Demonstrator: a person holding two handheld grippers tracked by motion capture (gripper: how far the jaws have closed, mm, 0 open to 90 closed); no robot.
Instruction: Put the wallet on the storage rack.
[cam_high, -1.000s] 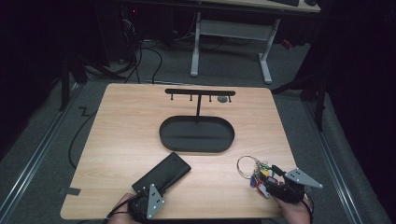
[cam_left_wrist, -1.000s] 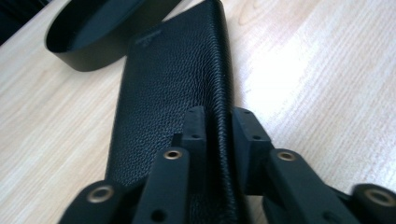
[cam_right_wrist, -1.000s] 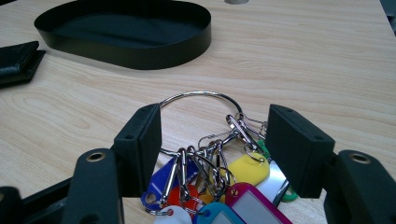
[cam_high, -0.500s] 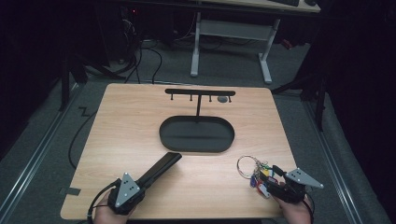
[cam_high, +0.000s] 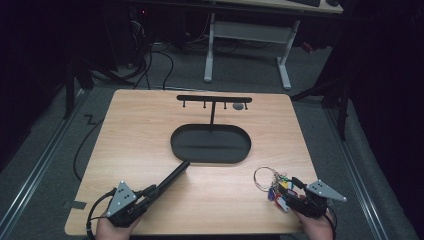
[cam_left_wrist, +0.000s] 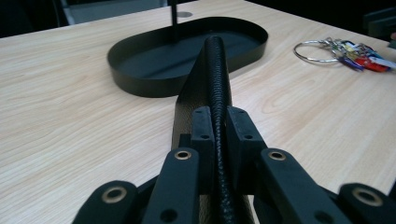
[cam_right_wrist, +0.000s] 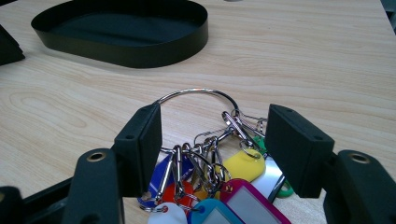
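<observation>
A long black leather case (cam_high: 170, 179) stands on its narrow edge, its far tip close to the black oval tray (cam_high: 240, 150). My left gripper (cam_high: 150, 192) is shut on the case's near end, and its jaws have just been closing on it. In the left gripper view the pads (cam_left_wrist: 203, 133) press the stitched edge of the case (cam_left_wrist: 215, 70) from both sides. My right gripper (cam_high: 292, 192) rests at the front right, open, with a bunch of coloured key tags (cam_right_wrist: 243, 165) on a steel ring (cam_right_wrist: 196, 92) lying between its jaws.
A T-shaped hook rack (cam_high: 214, 98) rises from the tray's back. A small grey disc (cam_high: 239, 106) lies under the rack's right end. The table's front edge runs just below both hands. A cable (cam_high: 80, 150) trails on the floor at the left.
The black case lay flat a second ago; now it is turned on edge. My left gripper has shifted left and up with it. The right gripper has not moved.
</observation>
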